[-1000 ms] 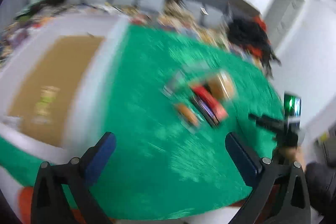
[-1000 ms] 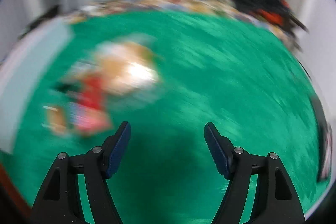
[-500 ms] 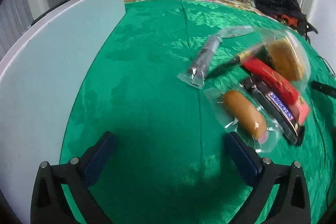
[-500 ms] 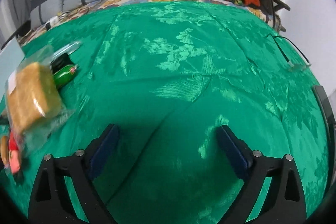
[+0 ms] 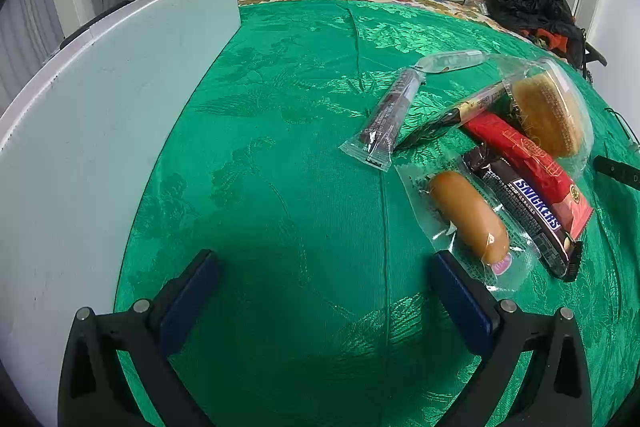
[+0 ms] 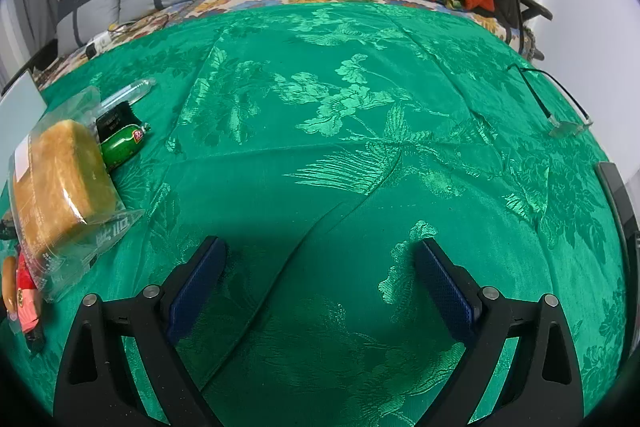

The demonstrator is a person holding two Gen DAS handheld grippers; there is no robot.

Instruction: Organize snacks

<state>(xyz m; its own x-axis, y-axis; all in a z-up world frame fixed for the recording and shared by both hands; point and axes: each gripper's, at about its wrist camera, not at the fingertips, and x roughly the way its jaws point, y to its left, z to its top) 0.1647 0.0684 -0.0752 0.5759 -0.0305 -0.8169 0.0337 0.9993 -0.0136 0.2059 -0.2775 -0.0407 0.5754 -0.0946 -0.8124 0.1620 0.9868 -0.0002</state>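
Green cloth surface [image 5: 280, 187] fills both views, white board [image 5: 100, 127] along its 9 o'clock edge in the left view. Snack pile sits at 3 o'clock there: bagged bread [image 5: 548, 115], red bar [image 5: 528, 163], Snickers [image 5: 532, 215], wrapped sausage roll [image 5: 468, 219], dark stick pack [image 5: 388, 115]. Your left gripper [image 5: 324, 287] has fingers spread, empty, right finger [image 5: 460, 295] just beside the roll's wrapper. Right gripper [image 6: 320, 287] spread too, nothing between; the pile is off at its 9 o'clock. Risk: wrappers overlap, so closing on the roll could snag the Snickers or drag the heap; slick film may slip out.
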